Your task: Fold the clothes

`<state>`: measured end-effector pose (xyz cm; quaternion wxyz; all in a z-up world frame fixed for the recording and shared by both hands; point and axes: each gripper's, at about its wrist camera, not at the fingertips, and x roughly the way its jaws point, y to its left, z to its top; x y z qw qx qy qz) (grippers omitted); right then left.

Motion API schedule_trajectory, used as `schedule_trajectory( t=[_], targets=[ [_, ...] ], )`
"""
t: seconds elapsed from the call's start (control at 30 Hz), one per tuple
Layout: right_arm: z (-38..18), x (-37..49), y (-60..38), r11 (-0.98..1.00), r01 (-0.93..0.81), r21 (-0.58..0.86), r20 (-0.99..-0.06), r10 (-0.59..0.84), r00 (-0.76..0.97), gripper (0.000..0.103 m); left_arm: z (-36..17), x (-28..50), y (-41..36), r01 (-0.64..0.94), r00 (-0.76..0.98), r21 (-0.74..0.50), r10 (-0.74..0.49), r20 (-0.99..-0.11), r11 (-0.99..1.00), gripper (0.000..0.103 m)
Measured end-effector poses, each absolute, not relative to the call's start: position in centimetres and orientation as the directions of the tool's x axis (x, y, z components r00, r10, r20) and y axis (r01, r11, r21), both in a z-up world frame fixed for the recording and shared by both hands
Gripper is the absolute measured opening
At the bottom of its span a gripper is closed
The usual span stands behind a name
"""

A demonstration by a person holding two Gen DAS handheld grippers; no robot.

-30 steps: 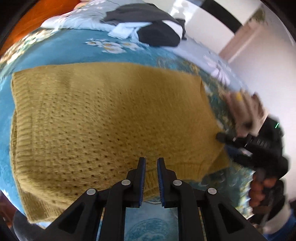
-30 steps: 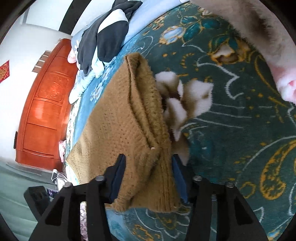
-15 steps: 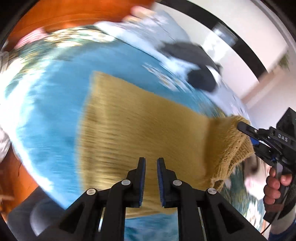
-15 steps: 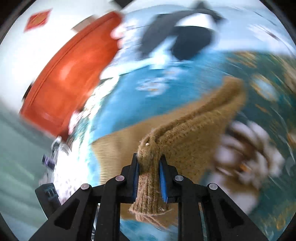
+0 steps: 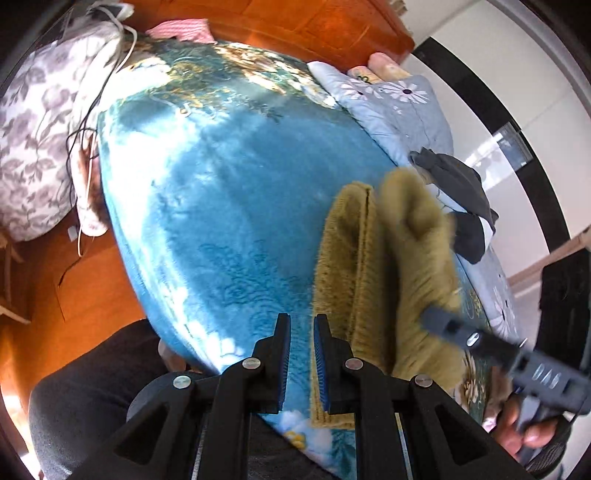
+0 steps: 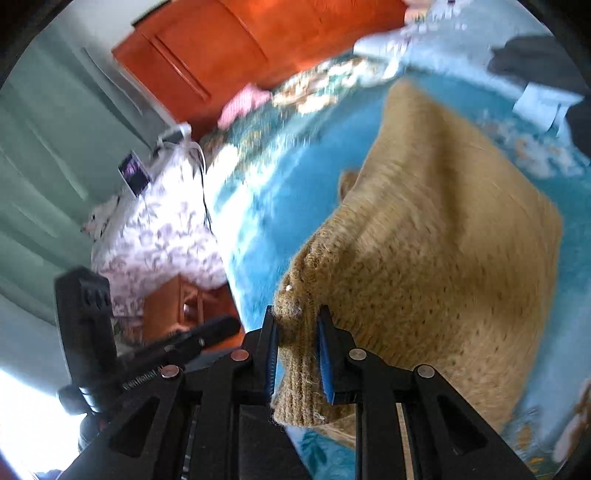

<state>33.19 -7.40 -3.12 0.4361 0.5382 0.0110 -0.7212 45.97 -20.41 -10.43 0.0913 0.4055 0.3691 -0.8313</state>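
Observation:
A mustard knitted sweater lies on the blue blanket of a bed. My right gripper is shut on its ribbed corner and holds that corner up, so the knit drapes away from the jaws. In the left wrist view the sweater is bunched at the right, with the lifted part blurred and the right gripper reaching into it. My left gripper hangs over bare blue blanket just left of the sweater's edge. It is shut, with nothing between its pads.
Dark clothes lie on a grey flowered quilt at the far side. A flowered pillow with cables sits left of the bed. An orange wooden headboard stands behind. A person's dark-clothed lap is at the near edge.
The right gripper closed on the sweater's corner, lifted it and carried it across over the rest of the knit. The left gripper swung off the sweater onto bare blanket, still shut.

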Motion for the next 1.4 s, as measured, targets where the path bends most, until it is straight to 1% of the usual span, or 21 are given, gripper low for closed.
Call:
schedule_trajectory(
  t=[0.1, 0.17, 0.2, 0.23, 0.27, 0.3, 0.33, 0.37, 0.4, 0.43, 0.6, 0.7, 0.77, 0.8, 0.93, 1.0, 1.13, 1.23, 1.4],
  targets=[
    [-4.3, 33.9, -8.3, -0.624, 0.661, 0.417, -0.814, -0.579, -0.033, 0.021, -10.7, 45.7, -20.3, 0.457, -0.651, -0.54, 0.148, -0.744, -0.707, 0.015],
    [-4.6, 34.3, -7.9, -0.615, 0.665, 0.424, -0.816, -0.578, -0.014, 0.025, -10.6, 45.3, -20.2, 0.45, -0.651, -0.543, 0.156, -0.743, -0.709, 0.015],
    [-4.8, 34.4, -7.8, -0.607, 0.667, 0.433, -0.813, -0.583, -0.003, 0.026, -10.6, 45.1, -20.1, 0.443, -0.652, -0.547, 0.164, -0.741, -0.711, 0.017],
    [-4.8, 34.6, -7.7, -0.592, 0.67, 0.447, -0.806, -0.592, 0.015, 0.026, -10.5, 44.8, -19.8, 0.43, -0.655, -0.555, 0.177, -0.734, -0.712, 0.023],
    [-4.7, 34.7, -7.6, -0.577, 0.673, 0.463, -0.799, -0.601, 0.035, 0.027, -10.4, 44.4, -19.6, 0.412, -0.661, -0.568, 0.196, -0.725, -0.712, 0.026],
    [-4.6, 35.0, -7.3, -0.557, 0.679, 0.479, -0.789, -0.612, 0.055, 0.03, -10.3, 44.0, -19.3, 0.393, -0.666, -0.58, 0.214, -0.715, -0.714, 0.032],
    [-4.2, 35.0, -6.5, -0.562, 0.675, 0.479, -0.784, -0.619, 0.042, 0.034, -10.2, 43.5, -19.0, 0.372, -0.67, -0.589, 0.232, -0.705, -0.717, 0.039],
    [-3.8, 34.9, -5.6, -0.571, 0.669, 0.476, -0.781, -0.624, 0.023, 0.036, -10.1, 43.0, -18.7, 0.351, -0.673, -0.598, 0.25, -0.696, -0.721, 0.042],
    [-3.6, 34.6, -4.8, -0.587, 0.651, 0.48, -0.775, -0.632, 0.001, 0.036, -10.2, 42.5, -18.4, 0.333, -0.674, -0.6, 0.262, -0.691, -0.727, 0.049],
    [-3.5, 34.3, -4.0, -0.604, 0.631, 0.486, -0.769, -0.639, -0.02, 0.036, -10.4, 41.8, -18.1, 0.325, -0.665, -0.59, 0.264, -0.698, -0.74, 0.051],
    [-3.1, 32.2, 2.5, -0.738, 0.473, 0.481, -0.775, -0.61, -0.164, 0.036, -12.1, 38.9, -17.5, 0.292, -0.611, -0.567, 0.305, -0.73, -0.77, 0.052],
    [-3.6, 31.0, 4.8, -0.792, 0.374, 0.482, -0.791, -0.577, -0.204, 0.037, -12.6, 37.7, -17.1, 0.239, -0.593, -0.549, 0.327, -0.736, -0.801, 0.047],
    [-3.9, 30.2, 6.3, -0.822, 0.305, 0.481, -0.802, -0.553, -0.227, 0.037, -13.1, 37.1, -17.1, 0.202, -0.582, -0.566, 0.367, -0.726, -0.799, 0.034],
    [-4.2, 29.6, 6.7, -0.841, 0.267, 0.47, -0.815, -0.53, -0.236, 0.037, -13.3, 36.9, -17.2, 0.188, -0.578, -0.578, 0.387, -0.719, -0.794, 0.024],
    [-5.6, 26.6, 6.6, -0.91, 0.12, 0.397, -0.88, -0.414, -0.233, 0.037, -13.8, 37.1, -18.3, 0.121, -0.564, -0.645, 0.482, -0.671, -0.755, 0.021],
    [-6.3, 24.9, 6.5, -0.92, 0.008, 0.391, -0.898, -0.384, -0.214, 0.037, -13.9, 37.2, -18.9, 0.106, -0.529, -0.675, 0.534, -0.66, -0.73, 0.021],
    [-6.9, 22.6, 5.2, -0.919, -0.111, 0.377, -0.919, -0.357, -0.168, 0.037, -13.2, 36.9, -19.8, 0.13, -0.422, -0.698, 0.597, -0.682, -0.705, 0.02],
    [-6.6, 22.0, 5.2, -0.915, -0.177, 0.363, -0.93, -0.344, -0.129, 0.038, -11.0, 36.1, -19.7, 0.165, -0.324, -0.697, 0.629, -0.707, -0.698, 0.019],
    [-3.3, 23.5, 6.7, -0.882, -0.265, 0.39, -0.921, -0.37, -0.122, 0.038, -6.3, 35.5, -17.8, 0.152, -0.186, -0.673, 0.648, -0.739, -0.724, 0.019]
  ],
)
